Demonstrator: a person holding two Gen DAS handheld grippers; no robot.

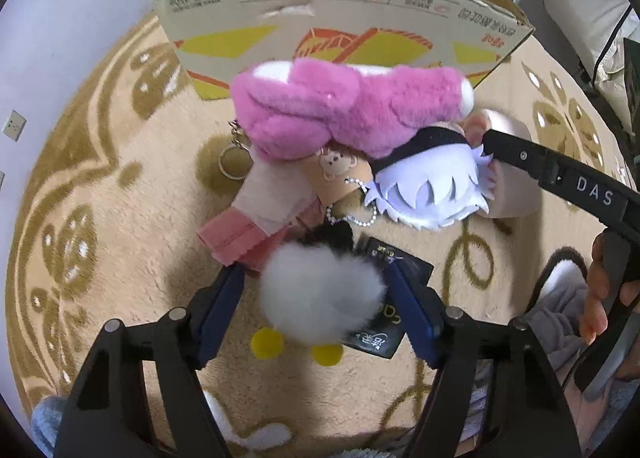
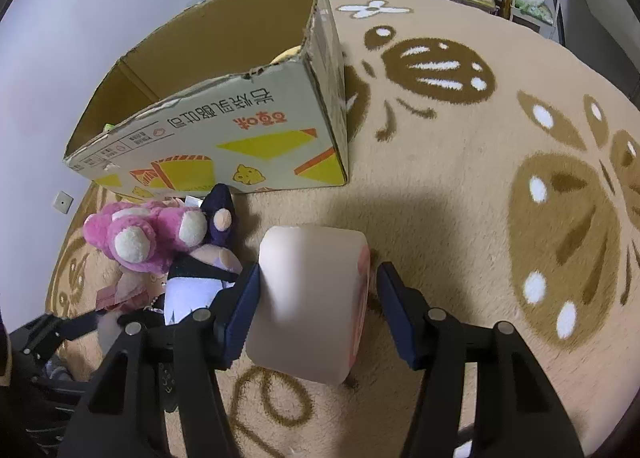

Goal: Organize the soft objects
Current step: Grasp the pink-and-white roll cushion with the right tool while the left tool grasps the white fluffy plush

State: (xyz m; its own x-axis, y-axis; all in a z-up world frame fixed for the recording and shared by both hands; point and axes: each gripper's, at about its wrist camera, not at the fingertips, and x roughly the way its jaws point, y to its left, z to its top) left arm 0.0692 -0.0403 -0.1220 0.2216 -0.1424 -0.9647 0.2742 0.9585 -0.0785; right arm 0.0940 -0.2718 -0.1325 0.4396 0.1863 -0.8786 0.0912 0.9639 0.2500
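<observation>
Left claw [image 1: 316, 294], lower centre: spreading around white fluffy plush [image 1: 322, 292], seemingly not yet pinching. Right claw [image 2: 316, 292], lower centre: spreading around peach cushion [image 2: 308, 298], aiming boxward [image 2: 224, 130].

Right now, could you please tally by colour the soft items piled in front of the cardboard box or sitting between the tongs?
Pink: 2 (pink plush, pink cloth piece)
White: 2 (white-haired doll, white fluffy toy)
Peach: 1 (peach cushion)
Total: 5
</observation>
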